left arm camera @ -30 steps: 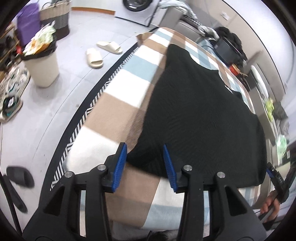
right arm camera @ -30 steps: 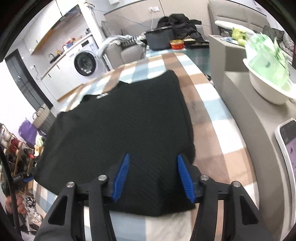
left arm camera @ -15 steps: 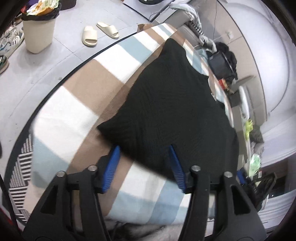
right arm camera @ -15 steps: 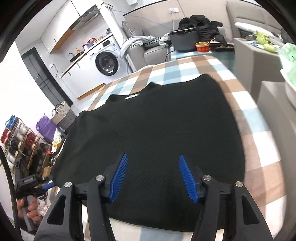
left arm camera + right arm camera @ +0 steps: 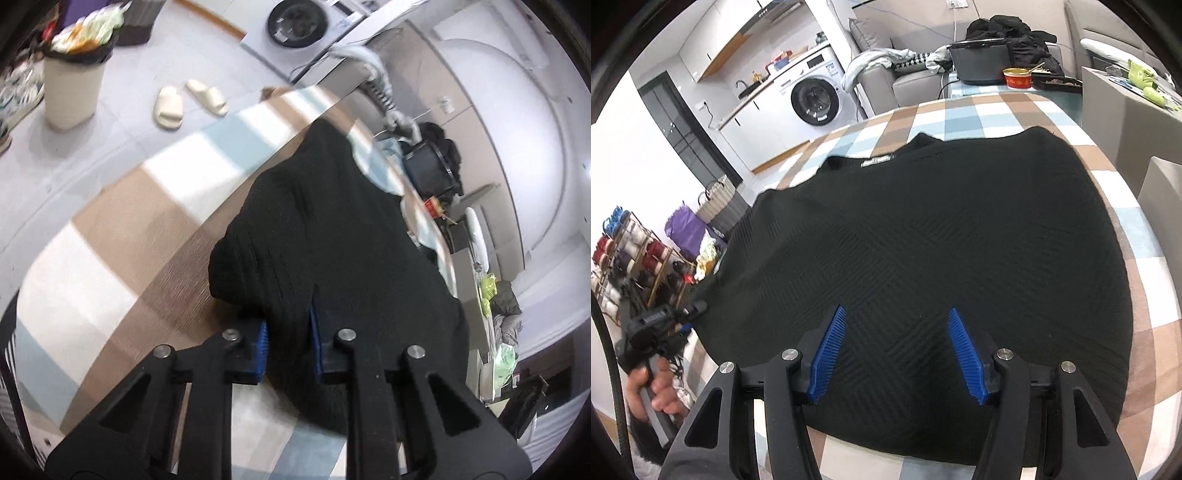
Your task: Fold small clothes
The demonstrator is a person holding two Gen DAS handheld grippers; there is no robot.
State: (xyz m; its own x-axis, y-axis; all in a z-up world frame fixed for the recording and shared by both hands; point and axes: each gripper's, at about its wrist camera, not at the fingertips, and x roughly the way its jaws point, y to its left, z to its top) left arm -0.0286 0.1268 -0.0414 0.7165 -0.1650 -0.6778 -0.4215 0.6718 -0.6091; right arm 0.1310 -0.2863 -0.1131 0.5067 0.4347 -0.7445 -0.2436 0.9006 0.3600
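The left tongs (image 5: 288,341) are pinched on a bunched corner of the black sweater (image 5: 942,236), blue pads nearly together with knit pressed between them. The right tongs (image 5: 897,350) hover just above the sweater's near hem, spread wide with nothing between them. The sweater itself lies flat, collar and label away from the person, across the checked blanket (image 5: 1137,280) on the table.

The step in hand looks like a side fold: lifting the left edge of the sweater and carrying it across toward its middle. To do it well, the left tongs should rise only enough to clear the body of the sweater, then travel straight across so the crease runs parallel to the sweater's side. The right tongs would do best to take the hem on that same side, or press the sweater down so it doesn't drag.

Room looks fair. Bare blanket shows left of the sweater and a strip on its right. Beyond the collar sit a black tub (image 5: 980,62) and a red bowl (image 5: 1017,78), well apart from the sweater.
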